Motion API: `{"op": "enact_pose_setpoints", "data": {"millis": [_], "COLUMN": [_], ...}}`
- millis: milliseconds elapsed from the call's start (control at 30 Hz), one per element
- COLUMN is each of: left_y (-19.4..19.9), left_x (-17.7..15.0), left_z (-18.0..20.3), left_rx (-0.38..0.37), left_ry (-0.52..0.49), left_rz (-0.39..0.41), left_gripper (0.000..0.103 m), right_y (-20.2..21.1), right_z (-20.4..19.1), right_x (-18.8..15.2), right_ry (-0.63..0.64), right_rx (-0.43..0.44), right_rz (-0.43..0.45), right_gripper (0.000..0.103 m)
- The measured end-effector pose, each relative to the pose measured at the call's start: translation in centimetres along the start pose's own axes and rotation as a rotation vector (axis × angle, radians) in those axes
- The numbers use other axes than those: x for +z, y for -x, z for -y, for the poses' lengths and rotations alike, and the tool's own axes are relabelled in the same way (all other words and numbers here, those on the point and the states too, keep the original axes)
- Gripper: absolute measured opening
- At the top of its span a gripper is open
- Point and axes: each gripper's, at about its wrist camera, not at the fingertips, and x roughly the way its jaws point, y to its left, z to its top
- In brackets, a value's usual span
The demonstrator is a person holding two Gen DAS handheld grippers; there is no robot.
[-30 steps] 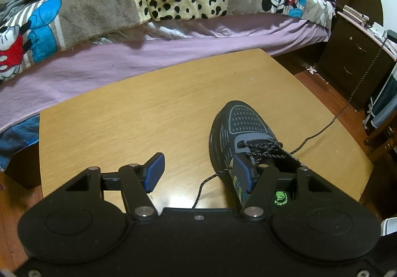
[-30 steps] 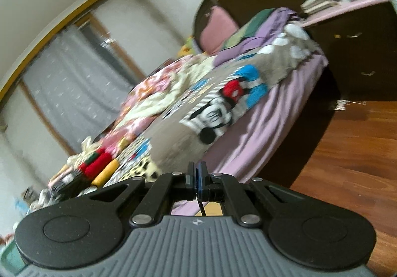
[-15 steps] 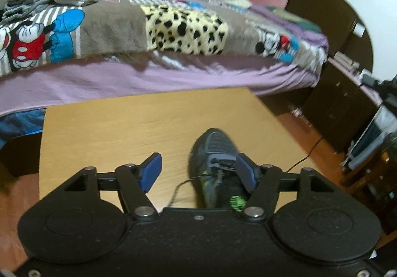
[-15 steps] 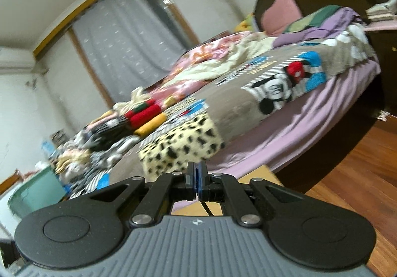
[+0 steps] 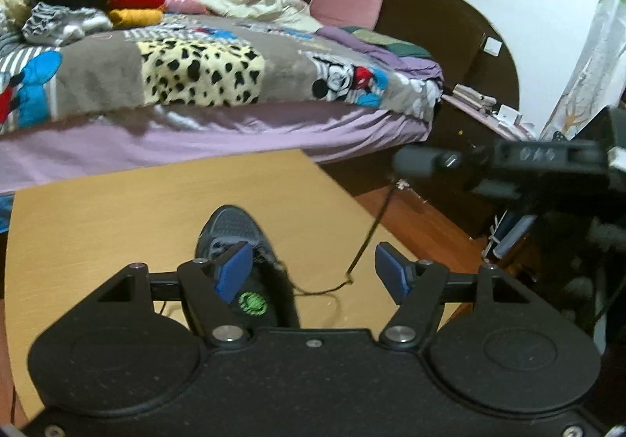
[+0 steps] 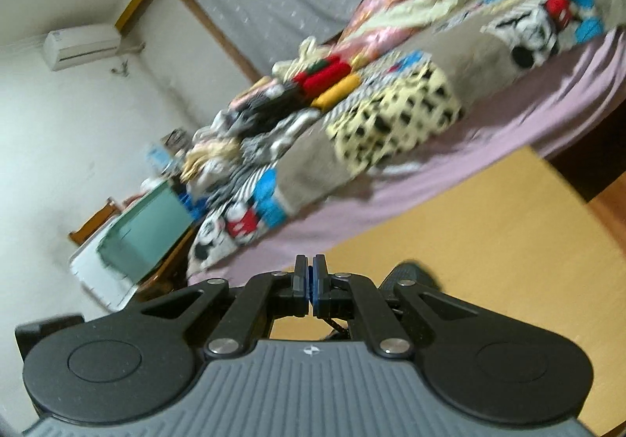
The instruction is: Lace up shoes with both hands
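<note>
My left tool [image 5: 309,272] stands open, nothing between its blue pads, having just widened. The dark shoe [image 5: 234,241] sits on the bench [image 5: 117,210] near it; its round green tongue logo is unreadable. My right tool [image 6: 313,286] is clamped on the black lace [image 5: 367,237].

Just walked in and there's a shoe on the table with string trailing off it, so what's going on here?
A person with a gripper in each hand is lacing a dark shoe on the wooden table. The right gripper is shut on the black lace, which runs taut from the shoe up and off to the side. The left gripper hangs over the shoe, open and holding nothing; its jaws have just been opening.
</note>
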Motion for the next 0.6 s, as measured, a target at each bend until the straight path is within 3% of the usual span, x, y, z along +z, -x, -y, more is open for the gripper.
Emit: {"op": "enact_pose_setpoints", "data": {"millis": [233,300,367,467,600], "left_y": [-2.1,-2.7,-3.1,-3.5,-4.1], "left_x": [0.1,0.2,0.2,0.0,-0.1], "left_z": [0.3,0.2,0.2,0.2,0.3], "left_rx": [-0.035,-0.048,-0.054,-0.049,-0.049], "left_ry": [-0.045,-0.061,-0.077,-0.104,-0.130], "left_rz": [-0.031,-0.040,-0.048,-0.054,-0.061], "left_gripper": [0.064,0.058,0.041,0.032,0.027], "right_y": [-1.6,-2.1,-2.7,-3.3,-3.7], "right_z": [0.2,0.1,0.0,-0.1,0.2], "right_x": [-1.4,-1.6,-1.7,-1.8,-1.8], "right_ry": [0.009,0.030,0.061,0.093,0.092], "right_rx": [0.030,0.033,0.030,0.029,0.035], "right_rz": [-0.090,-0.114,-0.136,-0.166,-0.187], "right_gripper": [0.004,0.004,0.004,0.004,0.005]}}
